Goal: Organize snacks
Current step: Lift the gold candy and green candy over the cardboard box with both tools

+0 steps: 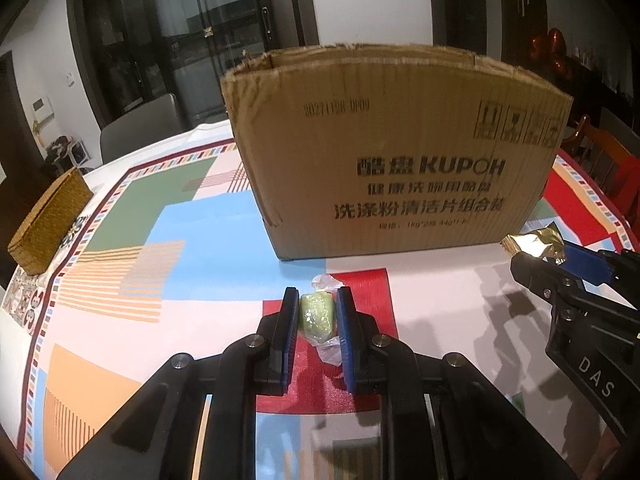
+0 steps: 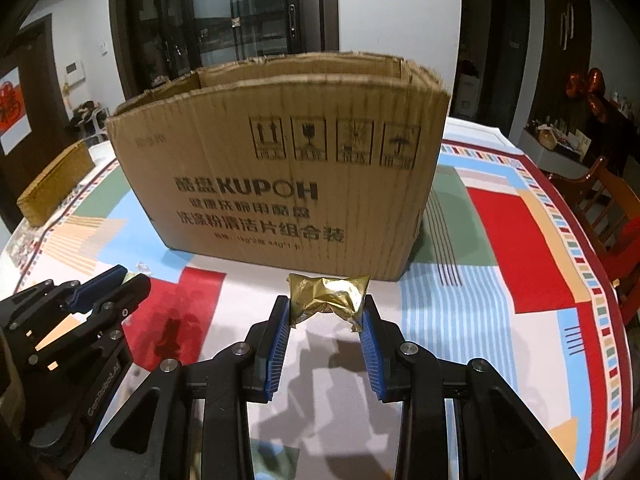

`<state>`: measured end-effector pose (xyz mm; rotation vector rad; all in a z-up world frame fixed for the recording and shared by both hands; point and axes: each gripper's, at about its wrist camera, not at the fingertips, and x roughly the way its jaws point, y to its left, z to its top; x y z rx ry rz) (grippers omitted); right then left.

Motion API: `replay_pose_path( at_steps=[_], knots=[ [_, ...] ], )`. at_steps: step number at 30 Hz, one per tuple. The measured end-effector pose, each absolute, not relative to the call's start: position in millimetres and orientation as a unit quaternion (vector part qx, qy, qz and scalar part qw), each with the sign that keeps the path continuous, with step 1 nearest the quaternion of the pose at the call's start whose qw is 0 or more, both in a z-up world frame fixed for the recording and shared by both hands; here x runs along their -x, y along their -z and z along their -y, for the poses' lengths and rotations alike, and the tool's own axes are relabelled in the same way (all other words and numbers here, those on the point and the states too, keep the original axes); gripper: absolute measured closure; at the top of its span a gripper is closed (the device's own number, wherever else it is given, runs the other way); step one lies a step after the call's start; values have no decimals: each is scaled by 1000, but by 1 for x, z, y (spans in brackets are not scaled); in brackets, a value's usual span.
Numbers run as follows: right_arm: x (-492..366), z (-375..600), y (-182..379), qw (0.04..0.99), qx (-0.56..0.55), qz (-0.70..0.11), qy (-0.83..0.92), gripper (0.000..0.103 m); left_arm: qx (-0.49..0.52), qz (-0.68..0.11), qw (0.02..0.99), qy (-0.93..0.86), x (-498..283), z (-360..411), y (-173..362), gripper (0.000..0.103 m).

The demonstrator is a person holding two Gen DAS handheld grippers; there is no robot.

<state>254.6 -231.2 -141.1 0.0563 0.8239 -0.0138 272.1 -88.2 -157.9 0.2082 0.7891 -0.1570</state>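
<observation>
A dim room with dark glass doors lay behind a table under a patchwork cloth [image 1: 192, 216]. The open-topped cardboard box [image 2: 280, 184] stood straight ahead of both grippers, its rim above them, its long side facing them. A woven basket [image 1: 48, 224] sat well off left (out of the way). The right gripper [image 2: 326, 312] clamped a gold-wrapped snack [image 2: 326, 296] crosswise; the left gripper [image 1: 318, 312] pinched a green sweet [image 1: 317, 316] in clear wrap. Both looked equally near; only the wall barred entry.
</observation>
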Motion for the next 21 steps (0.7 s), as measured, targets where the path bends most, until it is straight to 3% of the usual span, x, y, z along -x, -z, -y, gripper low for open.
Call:
replay_pose_path(
  at_steps=[21],
  knots=[
    [-238, 226, 81, 937, -27, -348, -3, 68, -82, -358, 926, 88, -264, 80, 104, 83]
  ],
)
